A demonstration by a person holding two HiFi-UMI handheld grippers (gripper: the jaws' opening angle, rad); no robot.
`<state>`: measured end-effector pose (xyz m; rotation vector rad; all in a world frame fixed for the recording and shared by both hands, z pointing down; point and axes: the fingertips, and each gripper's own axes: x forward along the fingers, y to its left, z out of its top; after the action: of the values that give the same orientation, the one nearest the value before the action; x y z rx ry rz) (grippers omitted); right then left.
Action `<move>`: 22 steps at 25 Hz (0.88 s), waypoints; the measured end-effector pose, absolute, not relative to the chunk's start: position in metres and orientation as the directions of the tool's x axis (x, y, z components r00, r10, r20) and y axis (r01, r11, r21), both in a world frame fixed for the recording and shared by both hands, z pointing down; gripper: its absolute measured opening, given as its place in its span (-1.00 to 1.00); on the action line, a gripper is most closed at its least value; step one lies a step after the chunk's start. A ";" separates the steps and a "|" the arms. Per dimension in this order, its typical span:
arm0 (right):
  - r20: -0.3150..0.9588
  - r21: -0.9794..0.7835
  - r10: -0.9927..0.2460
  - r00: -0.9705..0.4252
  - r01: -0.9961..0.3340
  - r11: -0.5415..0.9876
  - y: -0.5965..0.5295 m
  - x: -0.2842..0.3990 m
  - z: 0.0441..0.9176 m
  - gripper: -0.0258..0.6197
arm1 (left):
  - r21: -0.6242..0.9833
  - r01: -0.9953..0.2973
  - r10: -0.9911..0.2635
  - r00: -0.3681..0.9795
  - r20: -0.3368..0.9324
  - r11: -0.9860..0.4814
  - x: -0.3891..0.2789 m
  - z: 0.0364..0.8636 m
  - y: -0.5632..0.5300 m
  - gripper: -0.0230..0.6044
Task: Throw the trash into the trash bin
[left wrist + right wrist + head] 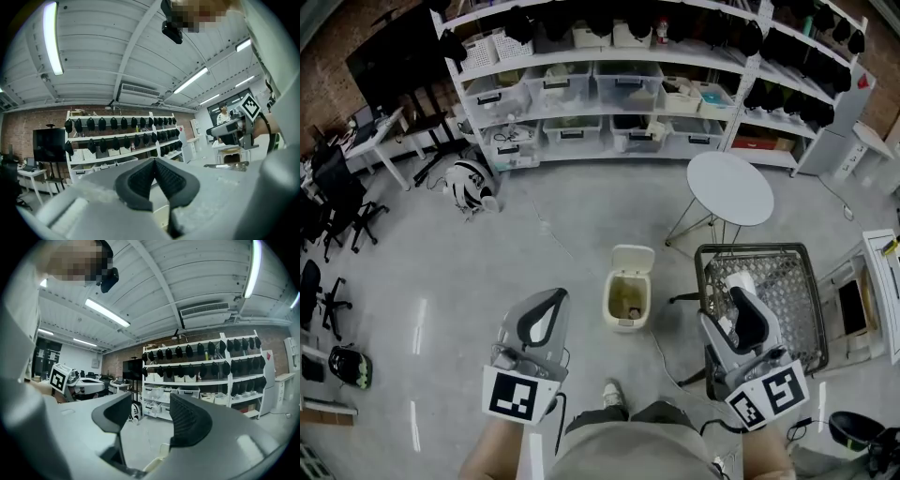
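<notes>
Standing on the grey floor just ahead of the person's shoe, the cream trash bin has its lid tipped up and back. Its inside shows something brownish that I cannot make out. In the head view the bin sits between the 2 grippers, nearer the left one, and touches neither.

The left gripper points level, with its 2 dark ribbed pads meeting at the tips and nothing between them. The right gripper also points level. Its jaws stand clearly apart, and only the floor and distant shelving show through the gap, so it carries no trash.

From the head view the right gripper hangs over the near left corner of a dark wire basket, which stands to the right of the bin. Something white lies in the basket just beyond the gripper tip, but I cannot tell what it is. A round white table stands behind the basket, well apart from the bin, and white shelves with clear boxes and rows of black caps fill the far wall.
</notes>
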<state>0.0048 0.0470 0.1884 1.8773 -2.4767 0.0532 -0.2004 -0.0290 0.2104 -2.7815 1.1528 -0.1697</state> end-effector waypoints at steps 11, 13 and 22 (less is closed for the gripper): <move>0.101 -0.045 -0.974 -0.201 -0.979 0.197 0.012 0.077 0.219 -0.13 | -0.125 -0.674 -0.685 0.714 0.144 -0.728 -0.148 0.251 -0.061 -0.92; 0.126 -0.050 -0.977 -0.171 -0.985 0.166 0.009 0.102 0.231 -0.14 | -0.118 -0.657 -0.667 0.728 0.159 -0.745 -0.125 0.260 -0.067 -0.92; 0.316 -0.081 -0.946 -0.068 -0.996 0.044 0.009 0.199 0.338 -0.16 | -0.089 -0.541 -0.544 0.798 0.260 -0.836 -0.010 0.324 -0.084 -0.92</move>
<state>0.1995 0.0088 0.3384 2.0154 -2.1346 0.4160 -0.0101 -0.0836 0.3242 -2.9686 0.8951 -0.4339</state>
